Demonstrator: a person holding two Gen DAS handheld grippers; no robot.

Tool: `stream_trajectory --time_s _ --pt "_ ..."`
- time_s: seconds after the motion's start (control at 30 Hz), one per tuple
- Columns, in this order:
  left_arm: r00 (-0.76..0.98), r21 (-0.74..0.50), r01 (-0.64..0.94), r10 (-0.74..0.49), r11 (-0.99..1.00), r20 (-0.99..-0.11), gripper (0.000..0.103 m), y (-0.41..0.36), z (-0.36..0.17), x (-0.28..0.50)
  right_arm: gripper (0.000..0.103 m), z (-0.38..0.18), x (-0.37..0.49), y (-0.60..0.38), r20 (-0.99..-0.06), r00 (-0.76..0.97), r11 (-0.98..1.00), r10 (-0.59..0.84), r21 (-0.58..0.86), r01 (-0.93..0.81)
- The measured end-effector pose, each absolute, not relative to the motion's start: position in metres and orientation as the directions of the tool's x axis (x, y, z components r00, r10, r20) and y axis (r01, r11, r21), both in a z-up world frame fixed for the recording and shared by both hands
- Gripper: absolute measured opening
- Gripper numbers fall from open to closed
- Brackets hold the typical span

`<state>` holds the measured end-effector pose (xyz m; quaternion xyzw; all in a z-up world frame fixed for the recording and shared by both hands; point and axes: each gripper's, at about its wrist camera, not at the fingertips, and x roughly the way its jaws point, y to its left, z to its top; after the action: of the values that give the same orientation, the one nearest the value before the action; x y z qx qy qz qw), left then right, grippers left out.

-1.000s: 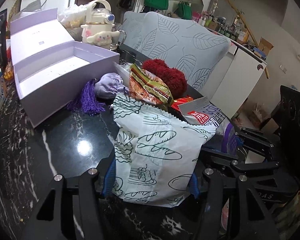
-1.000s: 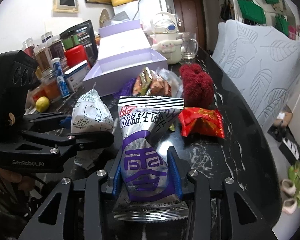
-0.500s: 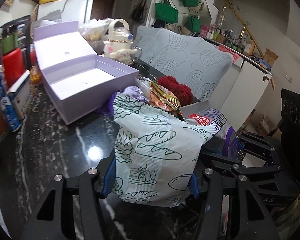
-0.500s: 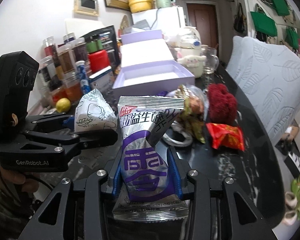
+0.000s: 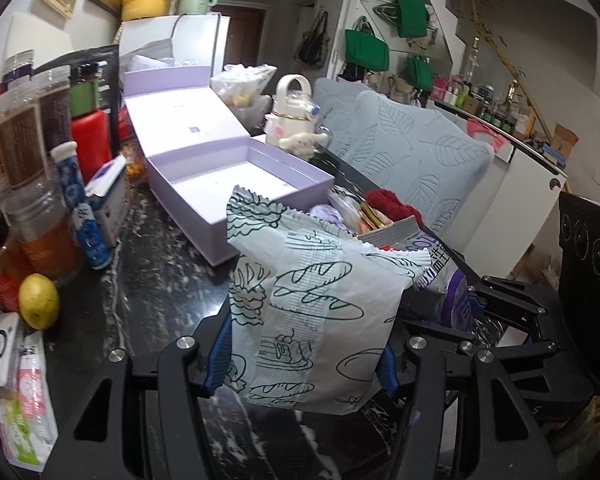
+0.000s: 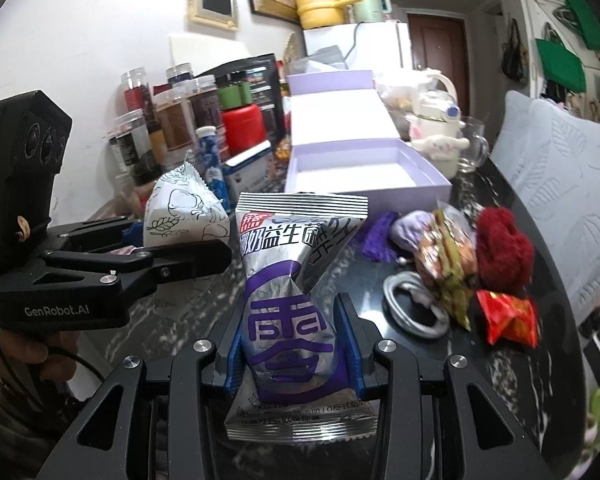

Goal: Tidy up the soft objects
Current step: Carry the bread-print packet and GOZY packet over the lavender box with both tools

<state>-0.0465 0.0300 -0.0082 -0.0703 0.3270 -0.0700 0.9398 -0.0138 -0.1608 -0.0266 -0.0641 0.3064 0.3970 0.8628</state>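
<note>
My left gripper [image 5: 304,356] clamped the bread-print bag [image 5: 316,312], hiding much of the silver packet [image 6: 296,320] my right gripper [image 6: 294,352] clamped.

Open lavender box [image 6: 364,176] ahead, jars [image 6: 172,120] crowding left.

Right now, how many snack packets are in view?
4: bread-print packet in the left gripper, silver-purple packet in the right gripper, striped packet and red packet on the counter. Others may be hidden.

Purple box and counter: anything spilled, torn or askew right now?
Nothing spilled or torn. The purple box sits open and empty, while a loose heap by its front edge, red pompom and red packet included, awaits sorting.
</note>
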Motion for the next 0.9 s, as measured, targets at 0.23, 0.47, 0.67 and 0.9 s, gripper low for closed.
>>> stream_trajectory --time_s 0.23,0.47,0.67,0.9 --pt "0.794 -0.168 0.055 -0.145 0.984 -0.591 0.058 0.048 0.009 -0.035 0.040 -0.008 0.000 -0.145 -0.561 0.496 0.658 0.663 0.122 -0.743" --pt "0.813 -0.149 0.047 -0.125 0.988 -0.569 0.058 0.060 0.030 -0.019 0.040 0.017 0.018 -0.131 -0.532 0.510 0.648 0.676 0.099 -0.755" --pt "0.835 -0.132 0.045 -0.110 0.990 -0.539 0.058 0.073 0.050 0.003 0.040 0.035 0.037 -0.119 -0.516 0.526 0.649 0.676 0.077 -0.757" --pt "0.853 -0.099 0.043 -0.088 0.994 -0.514 0.058 0.080 0.070 0.030 0.040 0.055 0.065 -0.106 -0.497 0.543 0.648 0.677 0.052 -0.760"
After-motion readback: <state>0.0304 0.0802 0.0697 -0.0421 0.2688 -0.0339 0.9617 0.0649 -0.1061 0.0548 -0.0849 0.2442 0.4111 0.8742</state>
